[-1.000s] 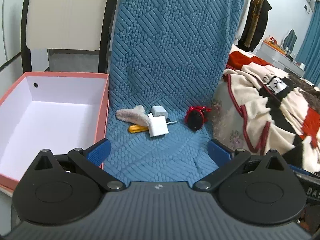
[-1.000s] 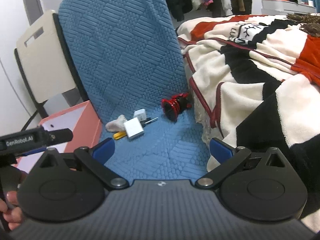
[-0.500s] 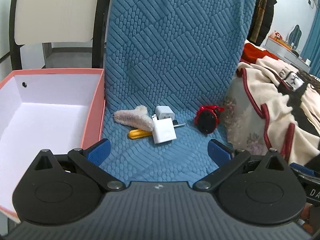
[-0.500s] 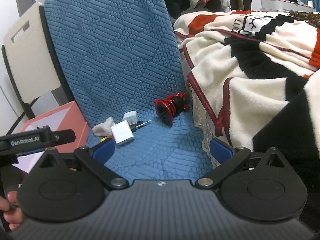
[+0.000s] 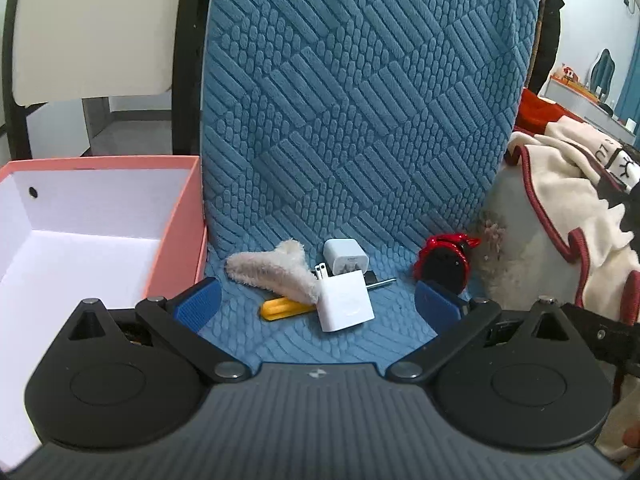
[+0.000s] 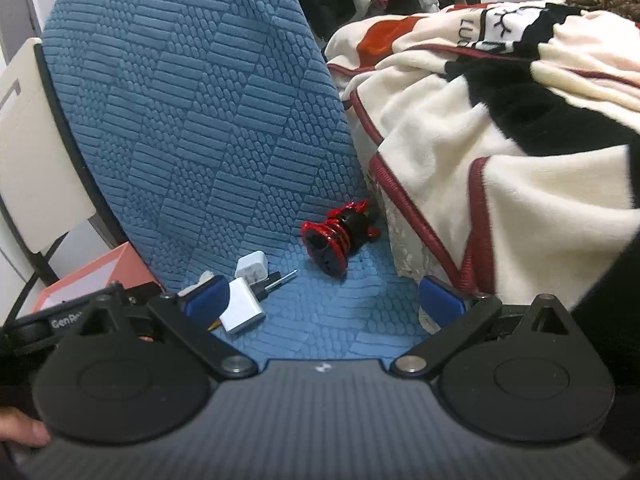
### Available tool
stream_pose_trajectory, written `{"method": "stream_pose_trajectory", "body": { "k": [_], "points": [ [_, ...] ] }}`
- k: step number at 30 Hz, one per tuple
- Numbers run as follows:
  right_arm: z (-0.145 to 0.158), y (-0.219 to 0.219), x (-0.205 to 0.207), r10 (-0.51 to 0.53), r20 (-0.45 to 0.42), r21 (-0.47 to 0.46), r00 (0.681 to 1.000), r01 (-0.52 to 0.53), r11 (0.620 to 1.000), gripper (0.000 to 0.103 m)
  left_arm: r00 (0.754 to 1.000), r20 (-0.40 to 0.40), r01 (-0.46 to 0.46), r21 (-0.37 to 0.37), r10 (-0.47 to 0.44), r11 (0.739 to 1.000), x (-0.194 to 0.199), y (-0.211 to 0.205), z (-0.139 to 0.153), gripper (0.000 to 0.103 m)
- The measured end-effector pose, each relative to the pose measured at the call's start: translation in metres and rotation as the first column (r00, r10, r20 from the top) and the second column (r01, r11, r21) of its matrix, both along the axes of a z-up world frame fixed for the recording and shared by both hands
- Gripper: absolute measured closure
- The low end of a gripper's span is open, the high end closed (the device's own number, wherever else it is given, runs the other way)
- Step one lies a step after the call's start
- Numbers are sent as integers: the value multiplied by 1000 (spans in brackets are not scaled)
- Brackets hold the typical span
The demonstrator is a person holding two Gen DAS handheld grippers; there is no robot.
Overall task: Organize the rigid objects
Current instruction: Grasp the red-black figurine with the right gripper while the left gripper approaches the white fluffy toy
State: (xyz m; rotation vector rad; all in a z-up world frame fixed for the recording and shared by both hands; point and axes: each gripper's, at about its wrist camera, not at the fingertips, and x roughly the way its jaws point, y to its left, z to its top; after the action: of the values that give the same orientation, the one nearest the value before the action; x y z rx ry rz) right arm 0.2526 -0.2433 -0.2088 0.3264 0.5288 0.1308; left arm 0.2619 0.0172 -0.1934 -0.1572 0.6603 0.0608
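Left gripper (image 5: 316, 304) fingers wide apart, nothing held; large white charger (image 5: 346, 302) lies on blue seat cover (image 5: 360, 120) just ahead between them. Right gripper (image 6: 326, 300) also spread, empty; red-black part (image 6: 338, 236) ahead, near the blanket (image 6: 500, 140). Pink box (image 5: 176, 232) left.

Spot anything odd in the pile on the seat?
Yes: a fuzzy cloth, soft among rigid items, lies draped over the yellow tool, touching the big charger. The box holds nothing visible.
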Motion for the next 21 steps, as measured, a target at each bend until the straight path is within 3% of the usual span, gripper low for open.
{"method": "stream_pose_trajectory", "body": {
  "k": [10,15,21],
  "points": [
    [-4,0,28,-43,41,20,998,42,999,0,999,24,23,-4,-23,1000,30,3,-12,1],
    [-3,13,34,-19,85,-29,996,21,999,2,1000,5,22,-40,-22,999,43,9,-23,10],
    [-9,25,51,10,37,-9,999,-10,1000,4,1000,-8,11,-63,-12,998,55,17,-32,19]
  ]
}}
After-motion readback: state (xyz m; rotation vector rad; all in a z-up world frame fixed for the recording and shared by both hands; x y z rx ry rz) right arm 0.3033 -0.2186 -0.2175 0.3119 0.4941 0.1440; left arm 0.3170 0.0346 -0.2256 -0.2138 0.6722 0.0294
